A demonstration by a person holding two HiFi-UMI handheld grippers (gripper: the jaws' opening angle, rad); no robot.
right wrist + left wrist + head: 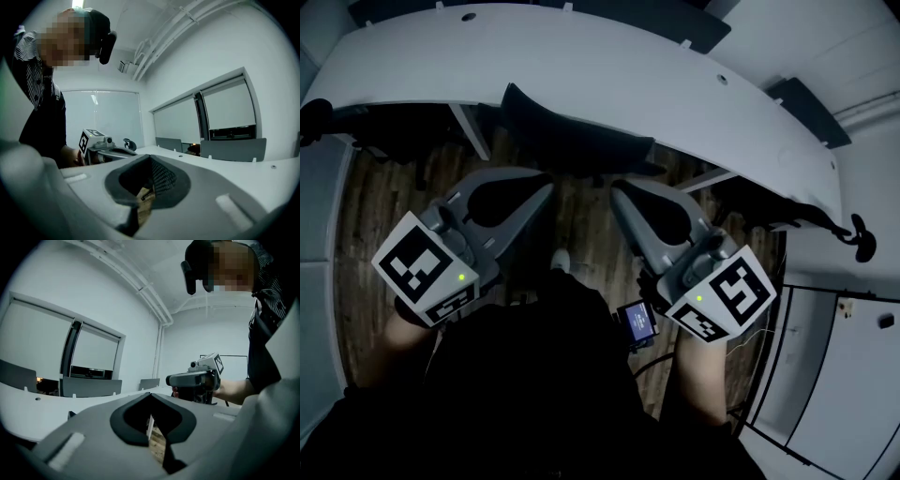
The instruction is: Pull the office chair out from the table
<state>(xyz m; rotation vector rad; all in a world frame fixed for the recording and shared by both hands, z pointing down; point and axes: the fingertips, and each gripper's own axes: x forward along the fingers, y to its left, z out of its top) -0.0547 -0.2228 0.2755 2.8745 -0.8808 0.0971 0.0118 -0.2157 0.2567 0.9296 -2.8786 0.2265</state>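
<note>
Currently, chair [572,139] sits tucked in at the desk [581,66]: its dark back stands out past the near edge of the white curved top, with the seat hidden beneath. Left hand-held gripper [546,191] and right hand-held gripper [617,191] are held side by side, both pointing at the chair back. Their tips are close to it; contact cannot be told. Left jaws are fully closed, tips met, nothing between them. Through the window behind the tips only wood floor [384,197] and a white desk leg [149,426] show. Right jaws are likewise pressed together and empty. The chair's black mesh shows through their window, beyond the tips. Each gripper carries a marker cube [422,267] with a small green light. Person [534,394] in dark clothing fills the bottom of the head view. A small lit device [637,323] sits just beside the right gripper's cube. Grey dividers [89,386] stand along the desk's far side, and roller blinds [96,350] hang on the wall behind.
</note>
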